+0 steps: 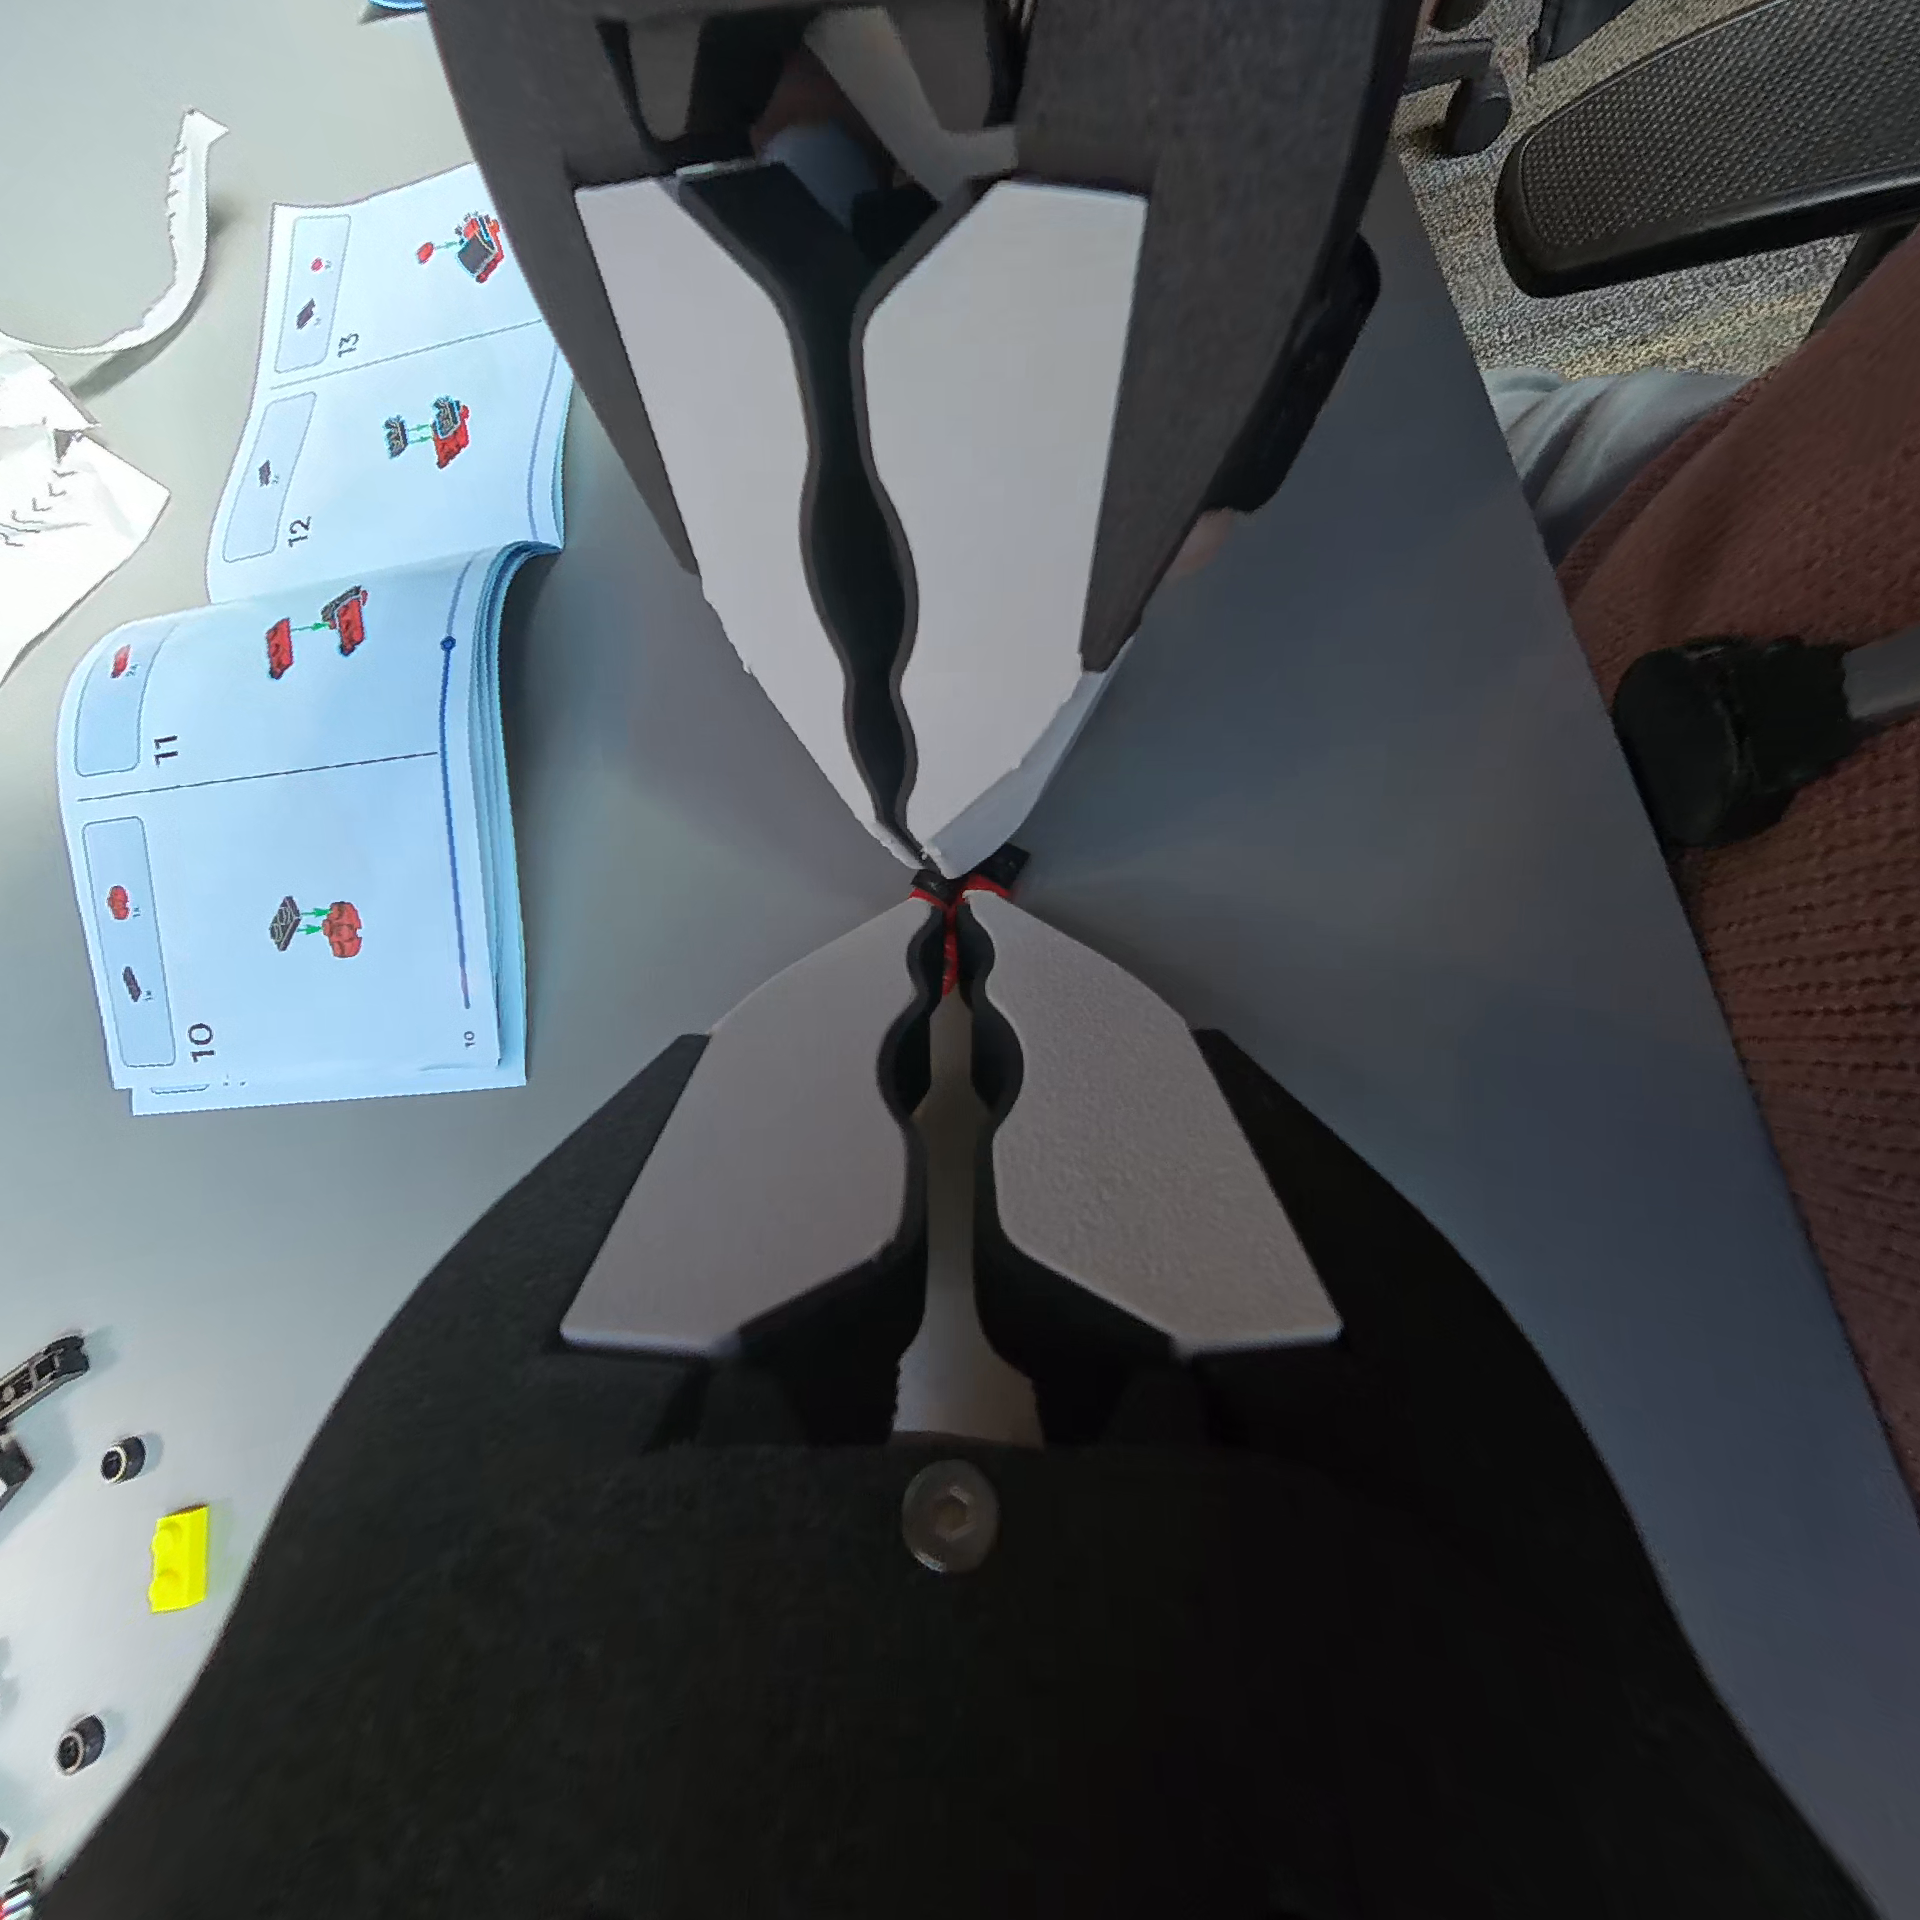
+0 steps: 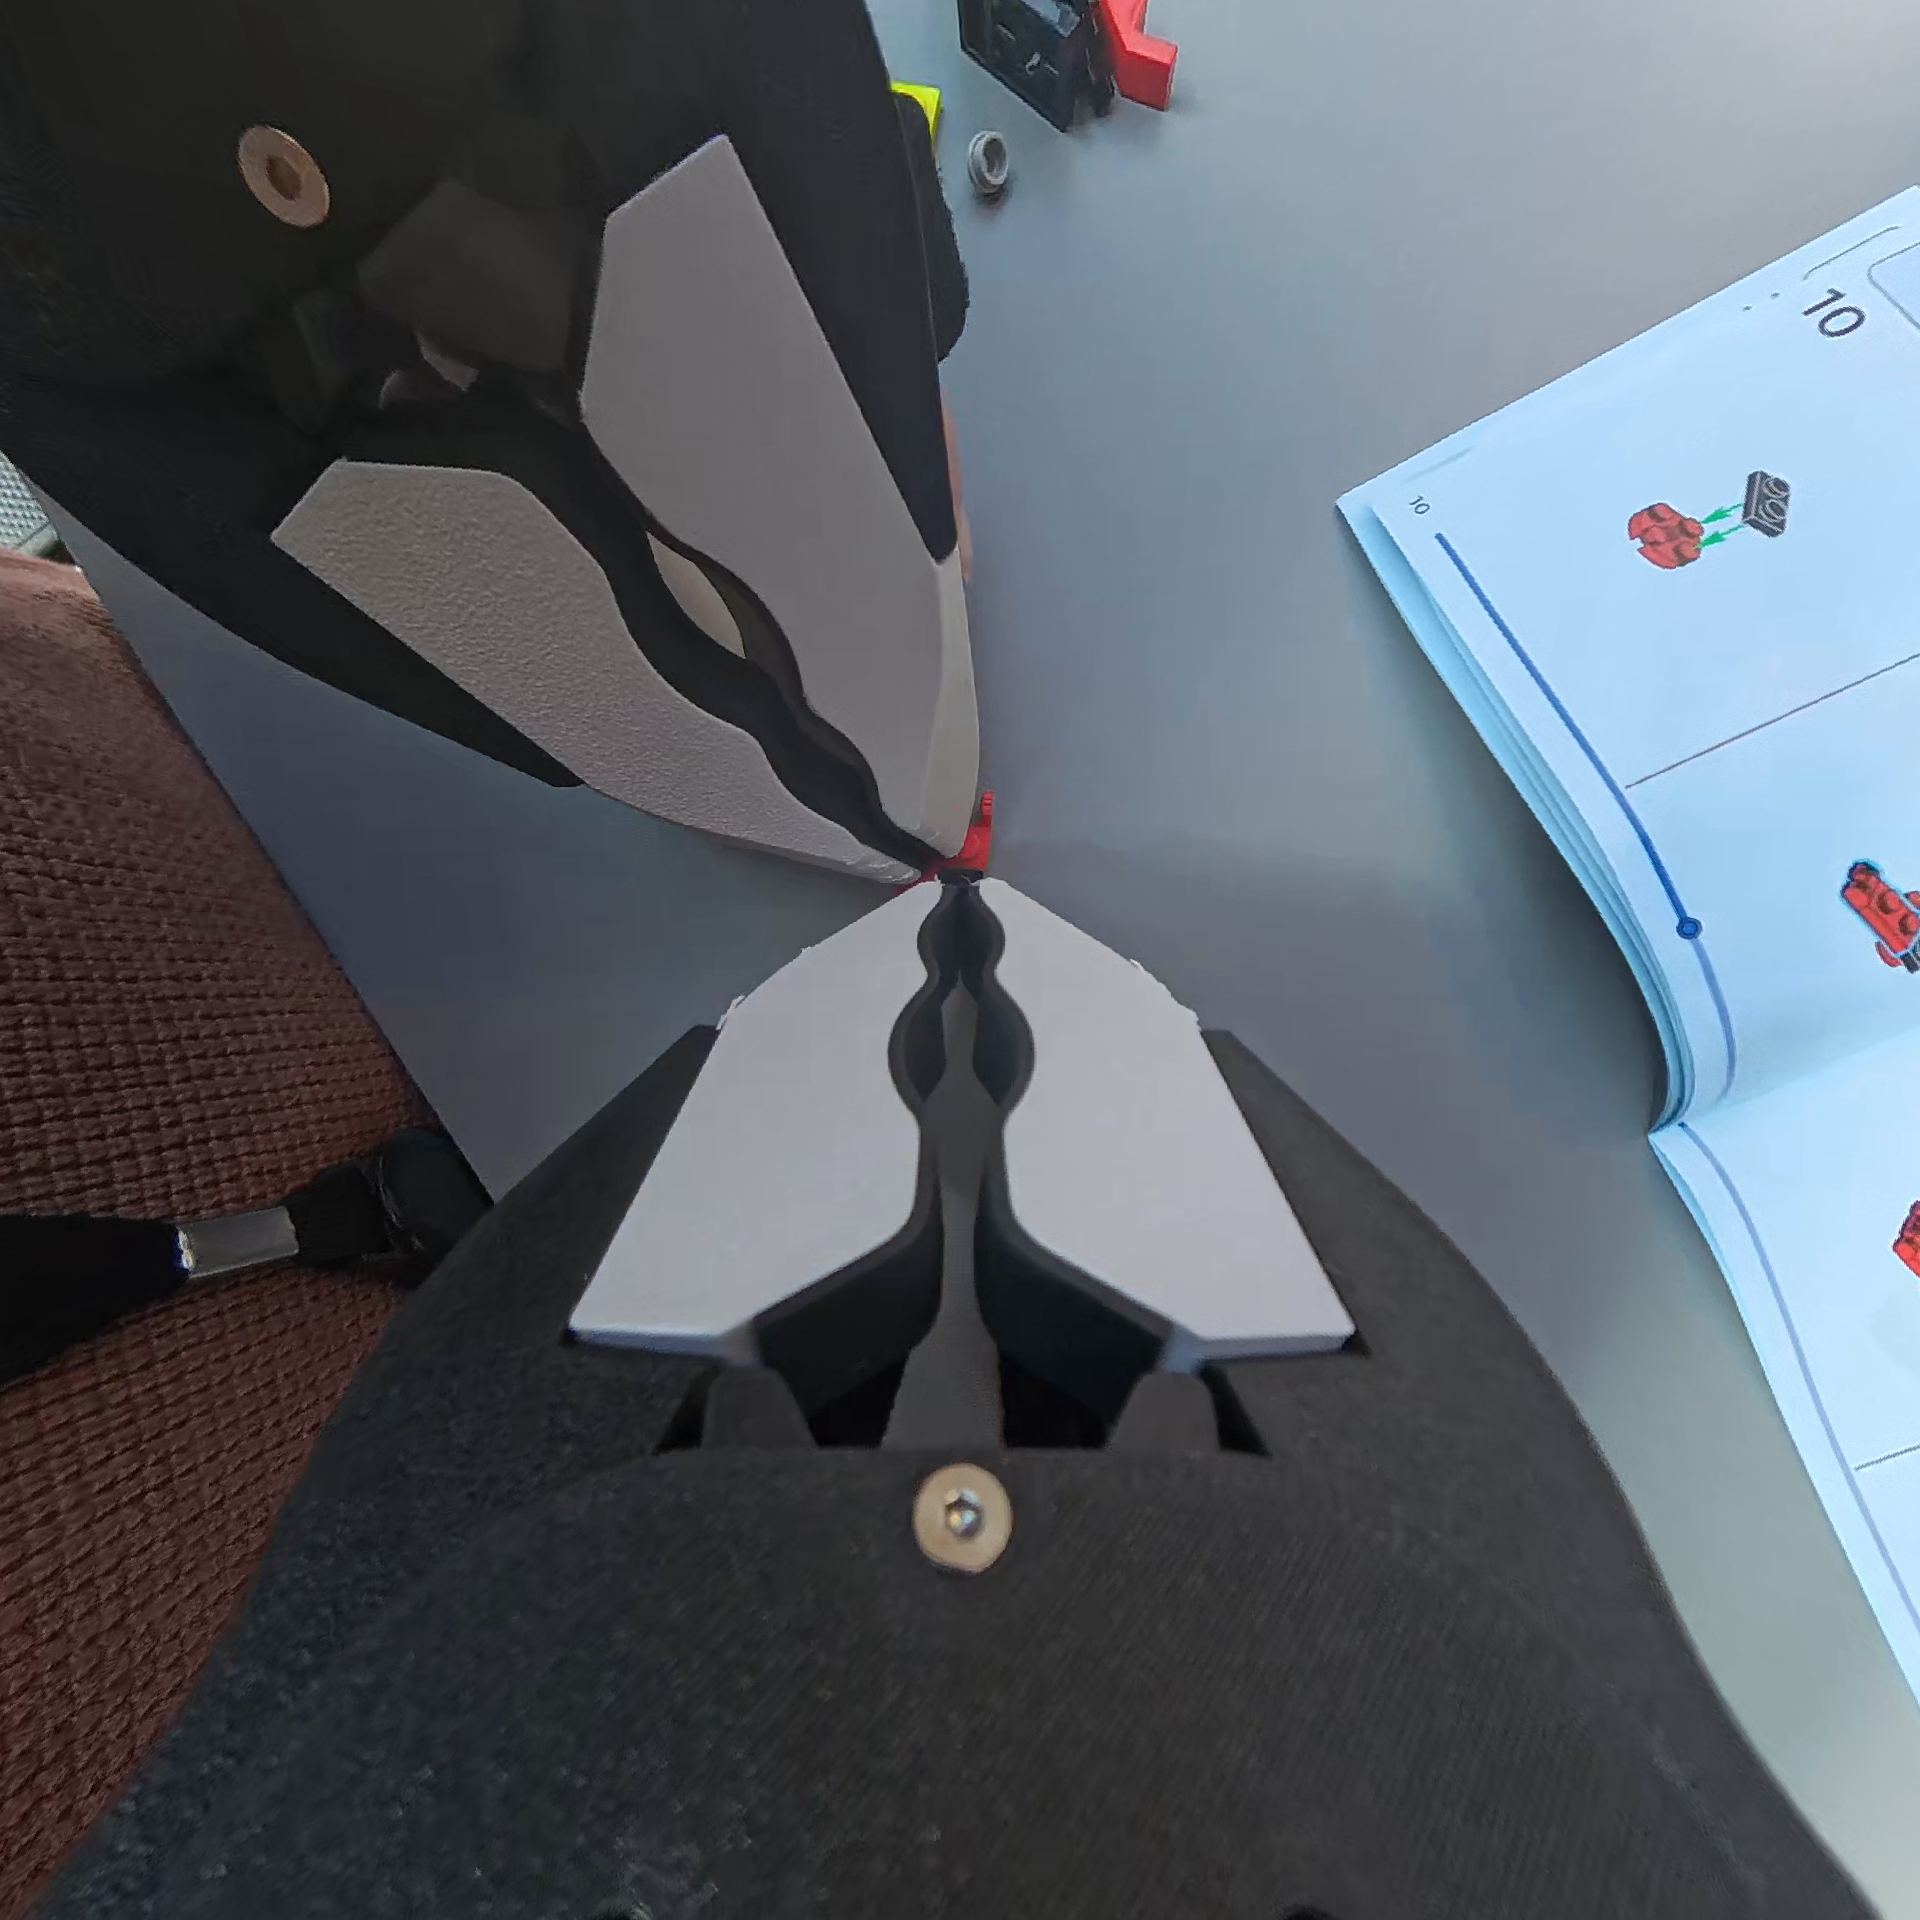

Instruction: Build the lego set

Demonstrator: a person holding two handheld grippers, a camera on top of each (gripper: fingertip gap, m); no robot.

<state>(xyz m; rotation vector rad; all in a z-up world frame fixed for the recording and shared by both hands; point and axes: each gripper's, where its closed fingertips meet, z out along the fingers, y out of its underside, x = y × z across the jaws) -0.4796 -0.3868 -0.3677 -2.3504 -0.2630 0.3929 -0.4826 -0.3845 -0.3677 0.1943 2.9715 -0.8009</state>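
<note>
My left gripper (image 1: 943,914) is shut on a small red Lego piece (image 1: 948,961) that shows between its fingertips. My right gripper (image 2: 958,888) is shut on a small black piece (image 2: 961,883). The two grippers meet tip to tip just above the grey table (image 1: 1299,831), and the red and black pieces touch. In the left wrist view the right gripper (image 1: 930,852) comes in from the top with the black piece (image 1: 1010,860) at its tip. In the right wrist view the left gripper (image 2: 930,862) comes in from the upper left with the red piece (image 2: 975,831).
An open instruction booklet (image 1: 312,831) lies to the left, also shown in the right wrist view (image 2: 1714,831). A yellow brick (image 1: 179,1558), small black round parts (image 1: 125,1458) and torn paper (image 1: 62,468) lie nearby. A black and red assembly (image 2: 1070,52) and a grey ring (image 2: 992,156) sit farther off. A brown sleeve (image 1: 1818,935) lies past the table edge. The grippers are tip to tip, or close to it.
</note>
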